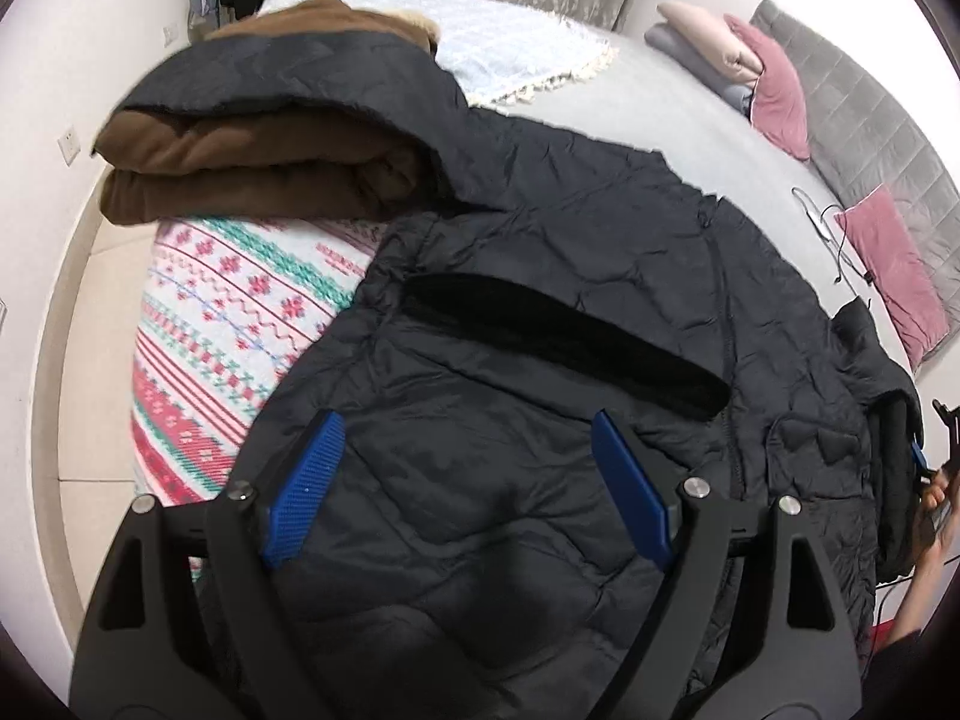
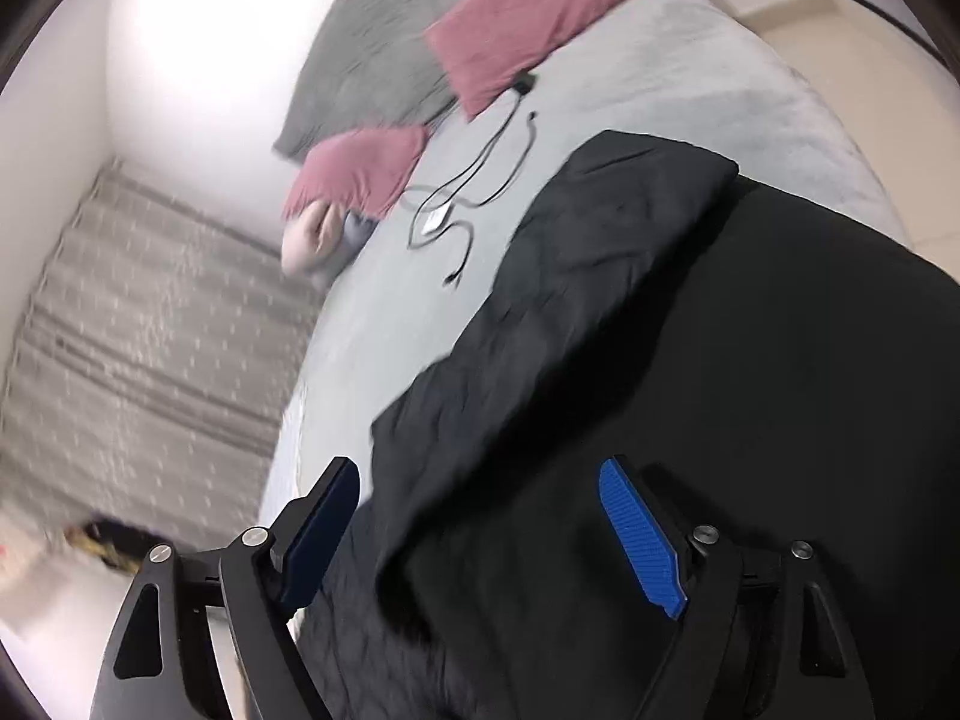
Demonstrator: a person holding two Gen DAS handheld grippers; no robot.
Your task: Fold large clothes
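Note:
A large black quilted jacket (image 1: 540,240) lies spread on the bed. Its hood (image 1: 258,150), lined in brown, is folded over at the upper left, and a black fleece strip (image 1: 570,336) crosses the chest. My left gripper (image 1: 465,426) hovers open over the jacket's lower body with nothing between its blue pads. In the blurred, tilted right wrist view, my right gripper (image 2: 480,468) is open over a folded-in edge of the jacket (image 2: 690,360) and grips nothing. A person's hand (image 1: 936,492) shows at the jacket's right edge.
Under the jacket's left side lies a red, green and white patterned blanket (image 1: 228,324). Farther back are a pale blue fringed throw (image 1: 516,42) and the grey sheet (image 1: 690,114). Pink pillows (image 1: 780,96) and black cables (image 2: 474,192) sit near the headboard. Floor shows at the left.

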